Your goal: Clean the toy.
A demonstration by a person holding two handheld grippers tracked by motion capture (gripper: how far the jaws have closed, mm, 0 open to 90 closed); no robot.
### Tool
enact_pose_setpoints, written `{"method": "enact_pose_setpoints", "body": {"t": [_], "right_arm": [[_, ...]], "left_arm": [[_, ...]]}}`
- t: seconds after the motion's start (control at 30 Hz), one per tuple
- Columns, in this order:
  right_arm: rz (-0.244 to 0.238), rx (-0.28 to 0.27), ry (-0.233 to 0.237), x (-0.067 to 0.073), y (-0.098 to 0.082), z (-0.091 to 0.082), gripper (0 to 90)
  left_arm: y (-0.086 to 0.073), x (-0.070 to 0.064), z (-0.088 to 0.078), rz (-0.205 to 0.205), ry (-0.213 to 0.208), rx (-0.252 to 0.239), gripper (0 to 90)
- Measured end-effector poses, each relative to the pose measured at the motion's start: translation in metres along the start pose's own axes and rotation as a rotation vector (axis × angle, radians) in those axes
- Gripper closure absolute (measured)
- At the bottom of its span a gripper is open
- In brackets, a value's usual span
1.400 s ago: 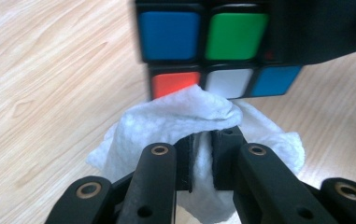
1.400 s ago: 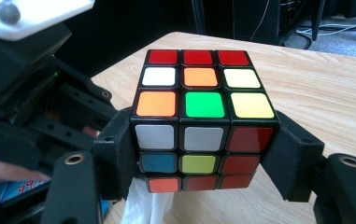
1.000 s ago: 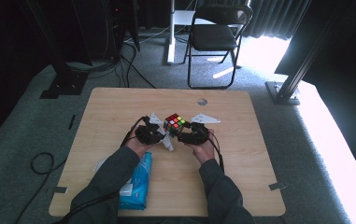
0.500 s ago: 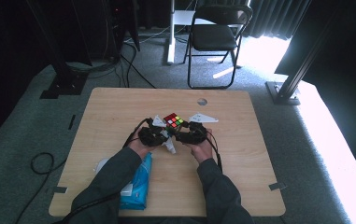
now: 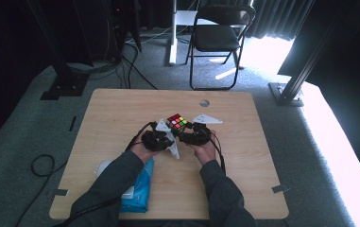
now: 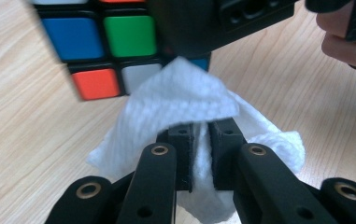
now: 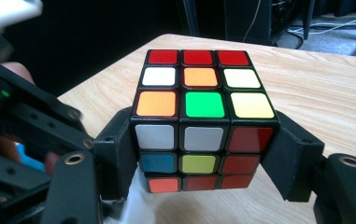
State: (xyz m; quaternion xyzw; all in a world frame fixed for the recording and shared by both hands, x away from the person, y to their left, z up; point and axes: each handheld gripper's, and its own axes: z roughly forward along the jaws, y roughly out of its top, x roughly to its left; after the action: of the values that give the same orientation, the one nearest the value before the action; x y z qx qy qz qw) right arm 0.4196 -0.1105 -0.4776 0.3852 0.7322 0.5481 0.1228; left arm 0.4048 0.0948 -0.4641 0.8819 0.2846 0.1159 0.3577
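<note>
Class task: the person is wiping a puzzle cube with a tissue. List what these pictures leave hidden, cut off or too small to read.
- Cube, left gripper view: top cut off by the frame; right part hidden by the right hand-held gripper.
- Cube's underside, right gripper view: hidden by the tissue.
- Blue pack, high view: partly under the left sleeve; label too small.
- Tissue, high view: too small to judge contact.

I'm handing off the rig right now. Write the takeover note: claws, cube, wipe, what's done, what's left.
Right claw: shut on the puzzle cube, pads on two opposite sides, cube held above the table.
Left claw: shut on a white wipe, whose bunched tip touches the cube's lower edge, right under the right claw.
Blue wipe pack lies at the table's near left edge.
Done: cube picked up, wipe in hand and in contact.
Left: likely wiping the other faces; how much is already wiped cannot be told. Then set cube and wipe down.
</note>
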Motion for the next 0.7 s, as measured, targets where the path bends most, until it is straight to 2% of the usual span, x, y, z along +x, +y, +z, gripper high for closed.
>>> {"method": "enact_pose_setpoints", "body": {"t": [0.13,0.27,0.5,0.63,0.7], "right_arm": [[-0.005,0.015,-0.012,-0.001,-0.003,0.001,34.3],[-0.019,0.029,-0.020,-0.002,-0.007,0.003,34.3],[-0.054,0.063,-0.071,-0.004,-0.013,0.004,34.4],[-0.071,0.080,-0.093,-0.005,-0.017,0.004,34.3],[-0.100,0.105,-0.121,-0.007,-0.021,0.006,34.3]], "left_arm": [[0.000,0.009,-0.011,-0.024,0.014,-0.036,81.9],[0.000,0.016,-0.020,-0.042,0.034,-0.048,81.9],[-0.007,0.028,-0.025,-0.071,0.069,-0.035,81.9],[-0.011,0.035,-0.025,-0.087,0.092,-0.010,81.7],[-0.013,0.038,-0.025,-0.095,0.104,-0.001,81.7]]}}
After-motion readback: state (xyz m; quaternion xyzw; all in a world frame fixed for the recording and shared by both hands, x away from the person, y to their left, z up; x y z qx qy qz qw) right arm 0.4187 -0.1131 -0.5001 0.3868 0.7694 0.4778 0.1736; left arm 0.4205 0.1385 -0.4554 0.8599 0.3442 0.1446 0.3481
